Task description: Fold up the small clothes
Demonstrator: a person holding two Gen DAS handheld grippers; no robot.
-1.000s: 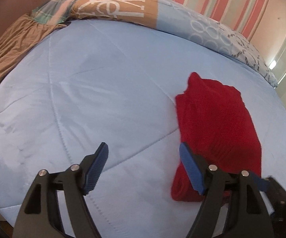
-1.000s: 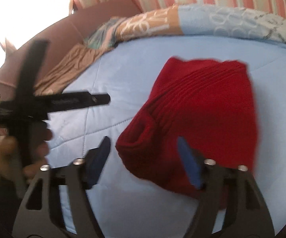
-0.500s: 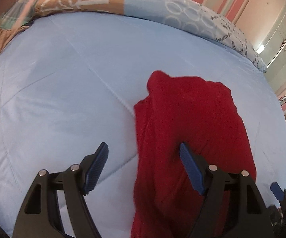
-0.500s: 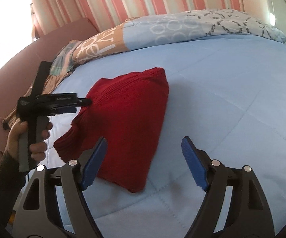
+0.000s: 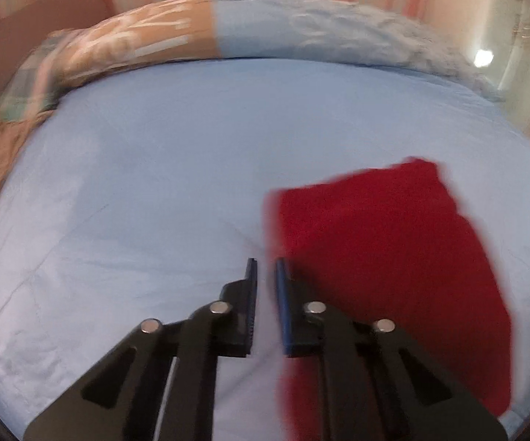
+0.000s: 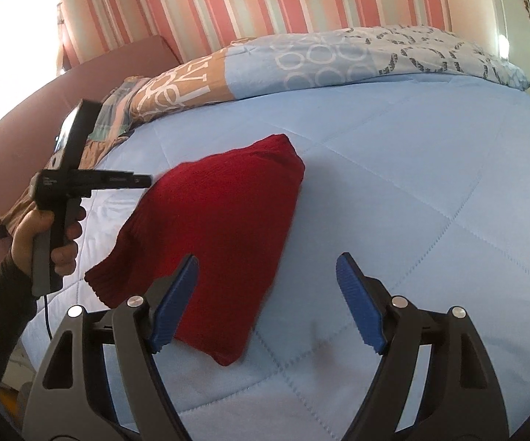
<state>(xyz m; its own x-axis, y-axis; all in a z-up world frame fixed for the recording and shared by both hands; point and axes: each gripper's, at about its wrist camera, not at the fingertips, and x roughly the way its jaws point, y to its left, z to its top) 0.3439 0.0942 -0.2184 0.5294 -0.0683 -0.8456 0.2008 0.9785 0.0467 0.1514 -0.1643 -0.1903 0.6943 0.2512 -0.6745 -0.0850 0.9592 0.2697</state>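
Since a second ago the left gripper (image 5: 265,272) has gone from wide open to shut, and its view has swung so that the red knitted garment (image 5: 386,257) now lies off to the right of its fingers rather than under the right pad. Its two blue pads stand almost together, with only a thin slit between the tips, and nothing sits in that slit: pale blue quilt shows through it. The right pad lies along the garment's left edge, but the blur in that view hides whether it touches the cloth.

The right gripper (image 6: 266,294) has shifted too, and its view now looks down the bed with the garment at the left. Its jaws stand wide apart and hold nothing. Its left pad (image 6: 176,294) hangs over the near right part of the red knitted garment (image 6: 220,228), while its right pad hangs over bare blue quilt (image 6: 430,191) to the right of the garment.

The garment lies flat on the quilt as a folded, roughly four-sided shape, with a ribbed edge at its near left corner and a rounded corner at its far end. Beyond the garment, at the head of the bed, lies a patterned pillow (image 6: 301,62) in tan and blue. To the left of the garment, a person's hand (image 6: 44,235) grips the left gripper's handle (image 6: 92,183), its fingers pointing toward the garment's far left edge.
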